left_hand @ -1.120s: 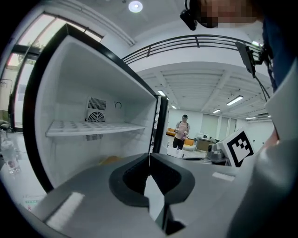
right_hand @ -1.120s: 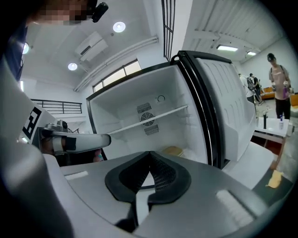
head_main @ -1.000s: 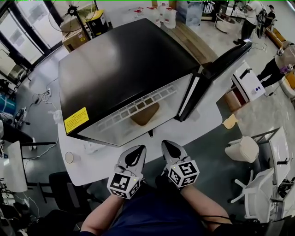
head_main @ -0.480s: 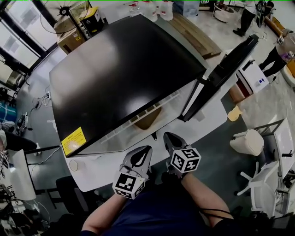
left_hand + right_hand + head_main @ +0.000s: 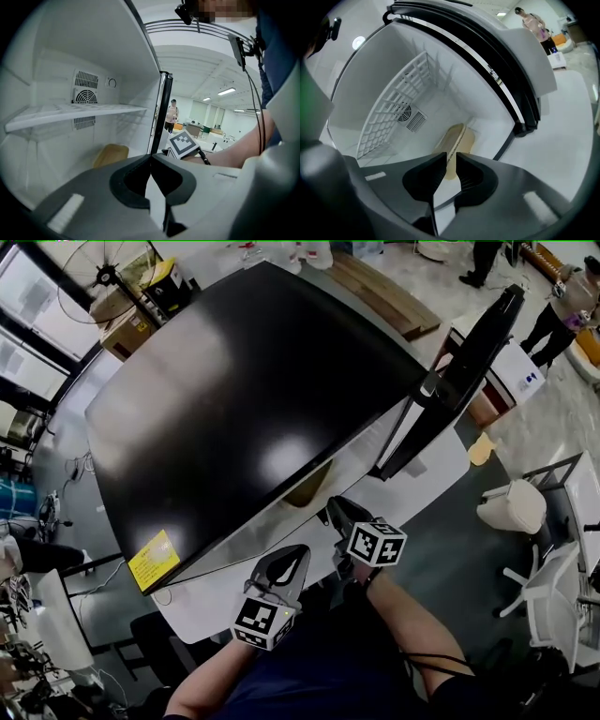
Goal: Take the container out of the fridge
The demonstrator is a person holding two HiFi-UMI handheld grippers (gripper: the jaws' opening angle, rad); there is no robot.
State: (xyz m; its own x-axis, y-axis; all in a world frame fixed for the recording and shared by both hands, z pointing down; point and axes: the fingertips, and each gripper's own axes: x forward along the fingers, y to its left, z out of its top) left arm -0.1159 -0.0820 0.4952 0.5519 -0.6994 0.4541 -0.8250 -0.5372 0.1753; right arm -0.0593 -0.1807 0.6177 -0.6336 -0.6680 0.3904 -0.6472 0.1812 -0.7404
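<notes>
The shallow tan plastic container [image 5: 458, 140] lies on the floor of the open black-topped, white-lined fridge [image 5: 244, 399]. The right gripper [image 5: 449, 158] points straight at it, empty, its jaws just opened to a slit, seemingly to reach in. The left gripper [image 5: 151, 157] is closed and empty, and both are nearer the opening than a second ago.

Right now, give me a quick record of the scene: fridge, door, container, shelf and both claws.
fridge: black top, front facing the person
door: open, swung to the right
shelf: white, across the upper part of the inside
container: tan, on the fridge floor below the shelf, untouched
left claw: shut, empty, in front of the opening
right claw: jaws slightly apart, just been opening, nothing between them, pointed at the container
</notes>
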